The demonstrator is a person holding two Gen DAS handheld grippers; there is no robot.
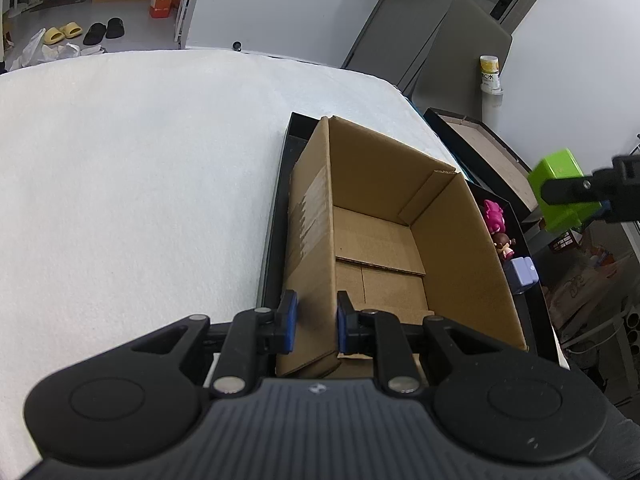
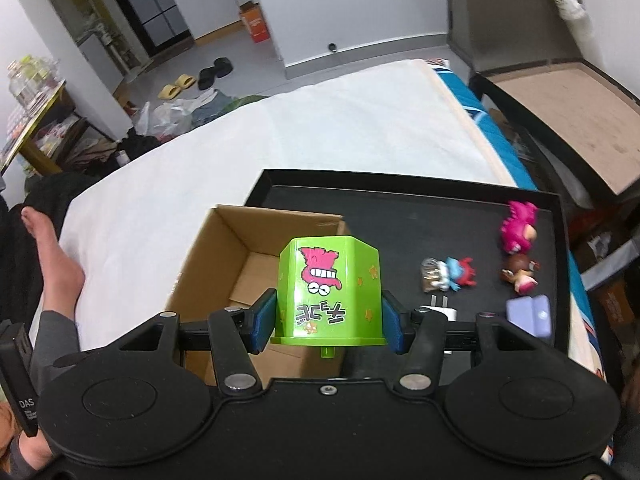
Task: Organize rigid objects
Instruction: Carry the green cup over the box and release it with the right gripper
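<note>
On the white bed [image 2: 320, 120], a black tray [image 2: 400, 200] holds an open cardboard box [image 1: 400, 240]. Left gripper [image 1: 316, 320] is pinched onto the box's near left wall, pads tight on the cardboard. Right gripper [image 2: 326, 320] is clamped on a green cartoon-print container [image 2: 330, 292], upside down, held above the box and tray. Pink-haired figurine [image 2: 518, 228], brown-haired figurine [image 2: 520, 274], purple block [image 2: 530, 314] lie on the tray's right side.

I'm in a home bedroom: white mattress [image 2: 280, 128] ahead, slippers [image 2: 176, 86] at eleven o'clock on the floor.
</note>
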